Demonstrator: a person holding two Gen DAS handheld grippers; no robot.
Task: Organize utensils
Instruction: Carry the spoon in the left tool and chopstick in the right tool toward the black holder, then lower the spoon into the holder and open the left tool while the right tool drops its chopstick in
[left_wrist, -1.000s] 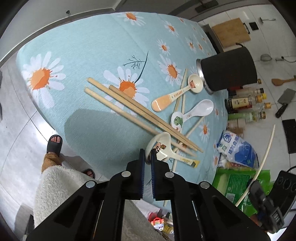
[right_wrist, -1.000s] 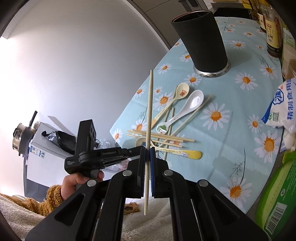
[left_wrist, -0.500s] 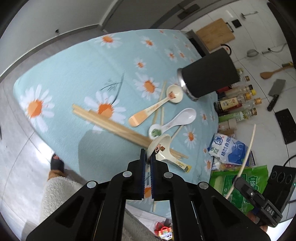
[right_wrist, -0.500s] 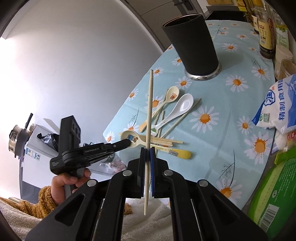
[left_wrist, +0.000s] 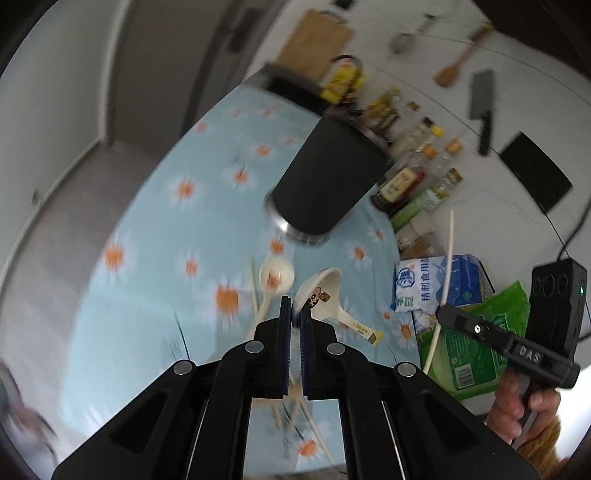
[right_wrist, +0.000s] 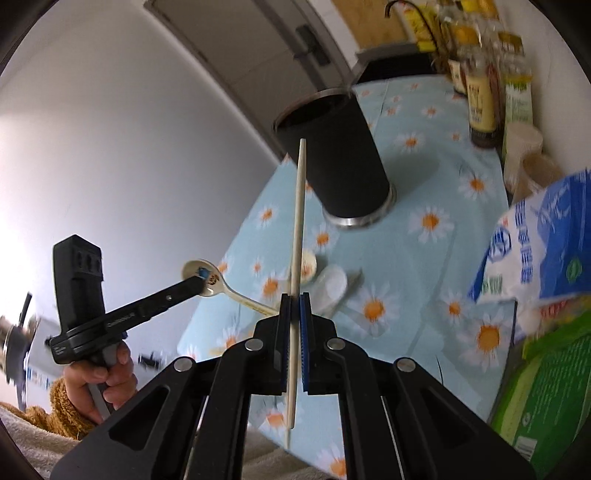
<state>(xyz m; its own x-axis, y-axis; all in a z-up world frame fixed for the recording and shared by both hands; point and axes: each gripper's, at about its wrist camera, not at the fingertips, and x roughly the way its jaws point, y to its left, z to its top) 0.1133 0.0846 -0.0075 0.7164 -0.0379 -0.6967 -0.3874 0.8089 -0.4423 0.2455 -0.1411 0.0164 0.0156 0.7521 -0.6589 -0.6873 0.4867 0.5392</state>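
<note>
My left tongs are clamped on the bowl of one cream spoon with a cartoon print, lifted clear of the counter with its handle trailing down and to the right. My right tongs are pinched on a single pale chopstick, held nearly upright so its tip crosses in front of the one black utensil holder, which stands on the daisy-print cloth. Under the raised chopstick I count two more spoons lying on the counter, a cream one and a white one, side by side and touching or nearly so. The left view shows a few more chopsticks lying below my tongs, too blurred to count. One blue-and-white bag and one green packet sit at the right edge, and a cluster of bottles stands behind the holder.
</note>
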